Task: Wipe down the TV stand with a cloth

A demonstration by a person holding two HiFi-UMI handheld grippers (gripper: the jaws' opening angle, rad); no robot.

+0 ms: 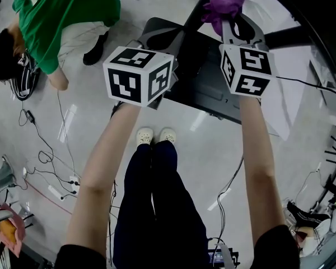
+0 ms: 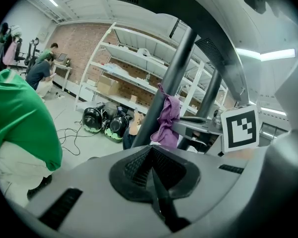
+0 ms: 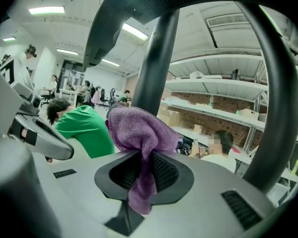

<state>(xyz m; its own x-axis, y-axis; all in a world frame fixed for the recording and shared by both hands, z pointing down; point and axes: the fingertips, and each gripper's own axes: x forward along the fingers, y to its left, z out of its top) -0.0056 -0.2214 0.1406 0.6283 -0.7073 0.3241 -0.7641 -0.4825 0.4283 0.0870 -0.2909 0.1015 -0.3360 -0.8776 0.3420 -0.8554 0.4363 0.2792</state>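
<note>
- The right gripper (image 3: 141,175) has its jaws pinched tight on a purple cloth (image 3: 139,128). The cloth bunches above the jaws and a tail of it hangs down between them.
- The cloth lies against the black upright pole (image 3: 156,58) of the TV stand, at the far right in the head view.
- The left gripper (image 2: 154,175) has its jaws pressed together with nothing between them. It is held just left of the pole, apart from the cloth.
- The stand's dark base (image 1: 204,91) sits on the pale floor, just beyond the holder's white shoes (image 1: 155,135).
- A person in a green shirt (image 1: 67,10) bends over at the far left.
- Cables (image 1: 45,156) trail over the floor on the left.
</note>
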